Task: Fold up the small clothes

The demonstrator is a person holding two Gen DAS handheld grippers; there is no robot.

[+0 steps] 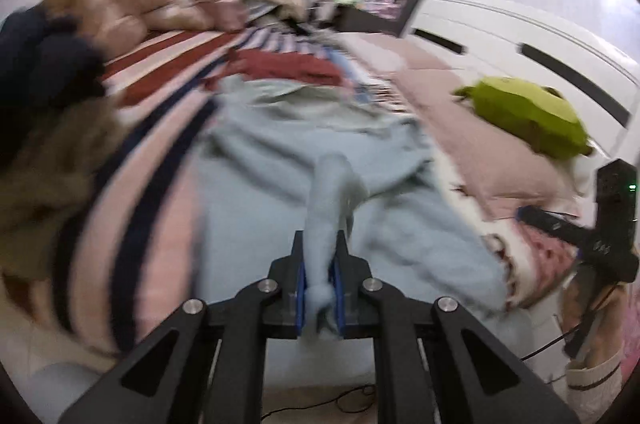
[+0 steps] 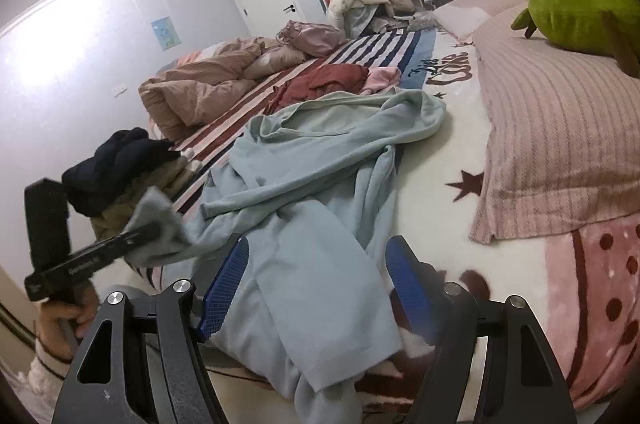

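A pale blue garment [image 2: 316, 159] lies spread and crumpled on the bed; it also shows in the left wrist view [image 1: 272, 191]. My left gripper [image 1: 319, 252] is shut on a bunched edge of this garment and holds it lifted; it shows in the right wrist view [image 2: 160, 228] at the left, with cloth hanging from it. My right gripper [image 2: 318, 260] is open, its blue pads [image 2: 224, 284] spread either side of the garment's near hem, just above it. The right gripper also shows at the right edge of the left wrist view [image 1: 520, 212].
A dark red garment [image 2: 324, 81] and a pink one [image 2: 382, 77] lie beyond. A stack of dark navy and tan clothes [image 2: 120, 159] sits at the left. A striped pink pillow [image 2: 560, 135] with a green plush toy [image 2: 584, 3] is on the right. A rumpled brown duvet [image 2: 200, 83] is far left.
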